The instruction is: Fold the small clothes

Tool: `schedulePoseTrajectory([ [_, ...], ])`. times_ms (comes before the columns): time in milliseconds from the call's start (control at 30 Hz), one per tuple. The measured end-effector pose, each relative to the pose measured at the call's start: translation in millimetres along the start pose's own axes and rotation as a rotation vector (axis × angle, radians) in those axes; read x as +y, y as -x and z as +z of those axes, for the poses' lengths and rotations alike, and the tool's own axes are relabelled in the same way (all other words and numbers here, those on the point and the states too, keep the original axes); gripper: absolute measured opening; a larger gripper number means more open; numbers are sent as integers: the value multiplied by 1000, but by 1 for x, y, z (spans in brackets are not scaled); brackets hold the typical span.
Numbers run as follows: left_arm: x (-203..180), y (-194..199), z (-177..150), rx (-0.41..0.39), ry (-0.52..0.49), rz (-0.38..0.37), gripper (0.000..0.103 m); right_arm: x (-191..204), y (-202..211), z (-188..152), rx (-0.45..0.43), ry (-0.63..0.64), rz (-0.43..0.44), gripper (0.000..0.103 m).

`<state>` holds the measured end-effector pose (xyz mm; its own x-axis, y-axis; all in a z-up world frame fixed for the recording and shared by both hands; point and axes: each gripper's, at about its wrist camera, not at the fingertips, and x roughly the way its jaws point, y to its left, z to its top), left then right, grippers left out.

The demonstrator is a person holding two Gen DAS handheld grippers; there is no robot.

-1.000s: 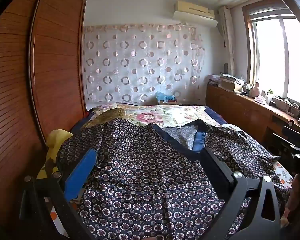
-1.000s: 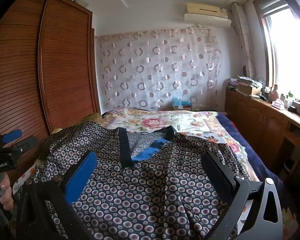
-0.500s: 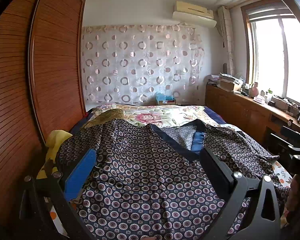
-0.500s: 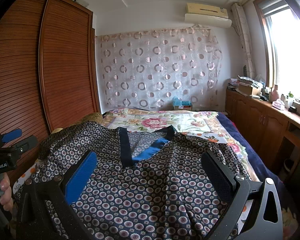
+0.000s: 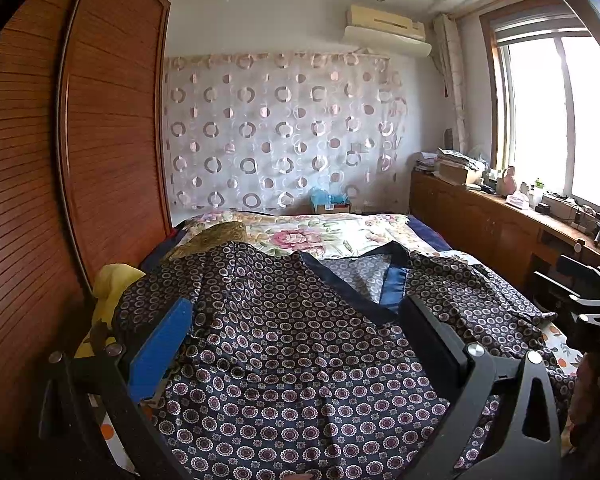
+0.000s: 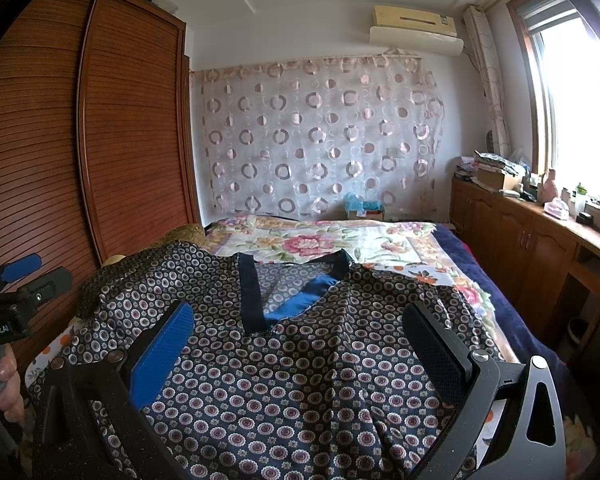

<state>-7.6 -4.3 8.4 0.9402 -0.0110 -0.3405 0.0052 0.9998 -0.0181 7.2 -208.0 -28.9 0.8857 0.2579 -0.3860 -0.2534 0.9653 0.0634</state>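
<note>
Garment (image 5: 300,360) navy, ringed floral dots, blue neckband; bedspread (image 6: 320,240) cream, pink flowers; curtain (image 5: 276,128) white, circles.

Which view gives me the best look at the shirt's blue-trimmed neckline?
Right wrist view: the neckline sits centred between the open right claw, both trim bands visible. The left wrist view shows it off to the right, partly behind the open left claw.
</note>
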Motion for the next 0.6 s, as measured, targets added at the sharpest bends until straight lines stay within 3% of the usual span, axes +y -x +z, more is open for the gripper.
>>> schedulePoseTrajectory([
  [600,-2,1,0,-3,-8,2,103,-1,0,-1,-1,0,-1,103],
])
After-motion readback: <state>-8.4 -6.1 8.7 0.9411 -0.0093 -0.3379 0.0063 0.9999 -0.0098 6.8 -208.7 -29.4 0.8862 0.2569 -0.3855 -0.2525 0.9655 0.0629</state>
